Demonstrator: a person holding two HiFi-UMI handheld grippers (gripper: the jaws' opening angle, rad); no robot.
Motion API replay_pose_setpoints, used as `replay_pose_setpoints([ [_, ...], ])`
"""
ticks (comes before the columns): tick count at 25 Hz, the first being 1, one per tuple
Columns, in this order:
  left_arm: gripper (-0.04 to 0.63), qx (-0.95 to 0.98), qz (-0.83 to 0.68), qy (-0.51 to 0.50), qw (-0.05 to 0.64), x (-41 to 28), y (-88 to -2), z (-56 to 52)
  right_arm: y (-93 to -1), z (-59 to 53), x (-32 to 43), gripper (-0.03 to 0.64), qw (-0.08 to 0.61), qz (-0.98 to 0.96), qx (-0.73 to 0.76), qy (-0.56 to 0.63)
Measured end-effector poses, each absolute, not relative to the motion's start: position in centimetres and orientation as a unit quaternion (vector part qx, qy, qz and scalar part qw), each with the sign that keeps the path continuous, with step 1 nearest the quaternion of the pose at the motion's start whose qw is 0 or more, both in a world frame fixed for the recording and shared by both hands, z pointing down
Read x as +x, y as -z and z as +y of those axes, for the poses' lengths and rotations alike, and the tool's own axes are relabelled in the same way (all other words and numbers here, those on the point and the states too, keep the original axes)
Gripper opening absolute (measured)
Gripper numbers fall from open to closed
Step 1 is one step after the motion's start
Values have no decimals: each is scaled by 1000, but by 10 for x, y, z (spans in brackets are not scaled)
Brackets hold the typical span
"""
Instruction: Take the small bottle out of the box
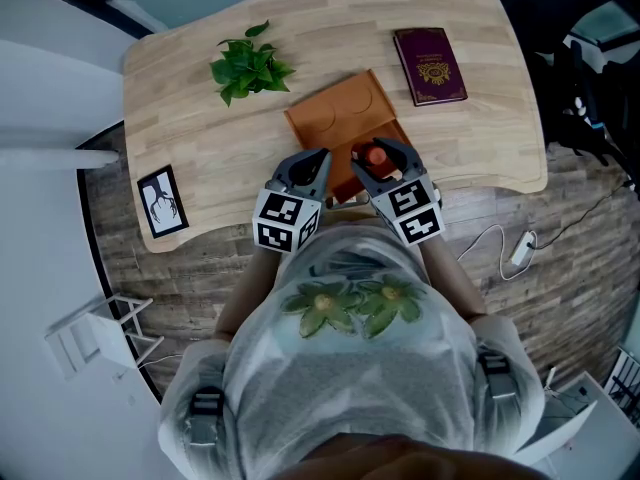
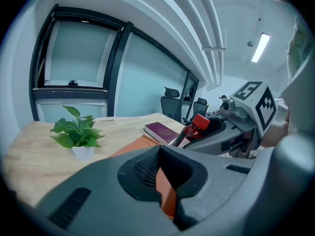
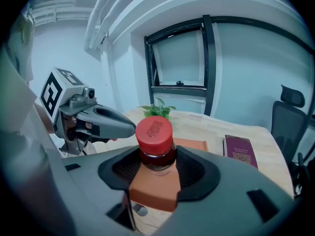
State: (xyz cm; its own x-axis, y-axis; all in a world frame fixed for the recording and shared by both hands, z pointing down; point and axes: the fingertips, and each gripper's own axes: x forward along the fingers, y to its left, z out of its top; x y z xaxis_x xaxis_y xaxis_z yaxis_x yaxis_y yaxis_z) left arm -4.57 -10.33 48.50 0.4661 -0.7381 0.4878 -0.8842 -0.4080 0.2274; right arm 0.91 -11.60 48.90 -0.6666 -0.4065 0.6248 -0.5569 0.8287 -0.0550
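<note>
A small dark bottle with a red cap (image 1: 375,155) stands upright between the jaws of my right gripper (image 1: 378,164), which is shut on it just below the cap (image 3: 154,131). It is held over the near end of the flat orange box (image 1: 335,118); the box's orange surface (image 3: 152,188) shows right under it. My left gripper (image 1: 312,166) sits at the box's near left edge. Its jaws stand almost together, and the orange of the box (image 2: 165,191) fills the slit between them. In the left gripper view the raised bottle (image 2: 197,124) shows to the right.
The wooden table (image 1: 200,138) also carries a potted green plant (image 1: 250,68) at the back left, a maroon passport (image 1: 430,65) at the back right and a black-and-white card (image 1: 160,201) near the front left edge. A white cable and plug (image 1: 520,251) lie on the floor.
</note>
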Motion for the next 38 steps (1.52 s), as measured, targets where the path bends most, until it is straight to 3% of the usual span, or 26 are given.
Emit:
replay_pose_setpoints([
  [38,6,820,-497,-162,231,-43,-485,-98,-462,-113,10,221,290,-916,259,-99],
])
